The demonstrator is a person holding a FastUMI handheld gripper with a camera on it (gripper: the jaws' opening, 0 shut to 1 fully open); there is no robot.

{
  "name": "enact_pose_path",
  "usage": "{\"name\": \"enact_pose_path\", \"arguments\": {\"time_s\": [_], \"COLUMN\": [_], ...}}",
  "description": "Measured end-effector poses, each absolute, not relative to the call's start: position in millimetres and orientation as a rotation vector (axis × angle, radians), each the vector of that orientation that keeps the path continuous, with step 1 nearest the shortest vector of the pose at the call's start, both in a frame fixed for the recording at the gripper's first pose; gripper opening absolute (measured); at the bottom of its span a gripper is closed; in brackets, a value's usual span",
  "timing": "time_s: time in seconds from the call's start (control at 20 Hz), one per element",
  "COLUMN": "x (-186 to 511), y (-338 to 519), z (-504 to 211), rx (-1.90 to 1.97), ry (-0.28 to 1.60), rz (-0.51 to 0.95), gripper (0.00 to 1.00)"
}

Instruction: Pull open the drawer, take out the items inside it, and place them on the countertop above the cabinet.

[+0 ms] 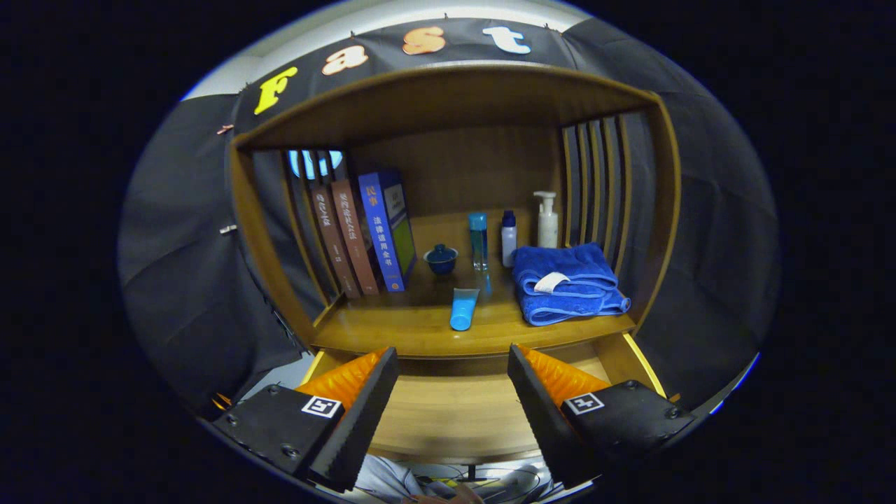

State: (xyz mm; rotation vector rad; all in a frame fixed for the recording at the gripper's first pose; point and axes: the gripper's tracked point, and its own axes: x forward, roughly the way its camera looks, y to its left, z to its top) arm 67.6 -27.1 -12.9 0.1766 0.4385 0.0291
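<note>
Drawer (455,413) interior: side parts blocked by the hand-held gripper (453,392) fingers, which stand apart with nothing between them. Back of the towel (567,280) hides the pump bottle (547,220) base. Book (381,231) spine text too small to read. Clutter below the drawer front unclear.

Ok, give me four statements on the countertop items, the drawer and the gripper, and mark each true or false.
1. The blue tube lies flat on the countertop. True.
2. The gripper is shut on the tube. False: its fingers are apart over the open drawer, holding nothing.
3. The folded blue towel sits to the right of the tube. True.
4. The books are stacked flat. False: they stand upright, leaning.
</note>
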Motion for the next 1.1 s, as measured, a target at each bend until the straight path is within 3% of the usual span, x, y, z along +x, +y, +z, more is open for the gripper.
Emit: {"name": "enact_pose_path", "arguments": {"time_s": [0.4,1.1], "x": [-18,-20], "y": [-37,-31], "z": [-86,-172], "rx": [0.224,0.193], "ry": [0.389,0.479], "rz": [0.005,-0.023], "gripper": [1.0,1.0]}}
